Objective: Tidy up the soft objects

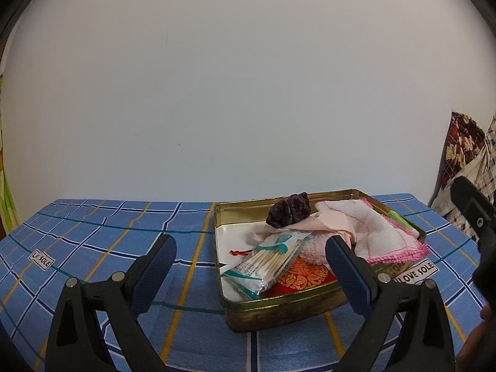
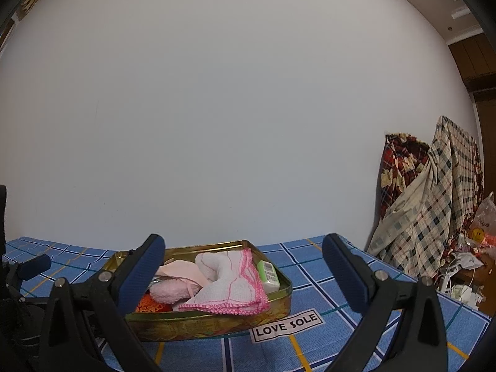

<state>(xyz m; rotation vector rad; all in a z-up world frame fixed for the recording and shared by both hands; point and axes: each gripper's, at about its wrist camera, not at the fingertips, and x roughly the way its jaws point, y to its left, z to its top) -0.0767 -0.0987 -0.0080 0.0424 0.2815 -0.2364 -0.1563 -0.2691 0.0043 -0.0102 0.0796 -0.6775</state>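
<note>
In the left wrist view, a white patch sewn on the blue checked cloth reads "LOVE SOLE". It sits just beside the near right corner of the gold tin. Another patch far to the left shows only "L" and "SOLE"; one letter is too blurry to read. The tin is full of soft things. A dark purple fuzzy lump sits on top of a pale pink cloth. A white towel with a pink edge hangs over the tin's right side. A clear pack of cotton swabs leans on a red and gold pouch. A fluffy pink thing is partly hidden behind one finger. The print on the swab pack is too small to read. The left gripper is spread wide and holds nothing. The tin sits between its fingers, a bit farther away. A black bit of the other tool pokes in at the right edge.

In the right wrist view, the "LOVE SOLE" patch lies right in front of the tin. The towel is folded on top, and a small green pack stands against the tin's right wall. Its label is too tiny to read. The pink cloth, the fluffy thing and the red pouch peek out beside the left finger. The right gripper is wide apart and empty too. Checked blankets are piled on the right.
</note>
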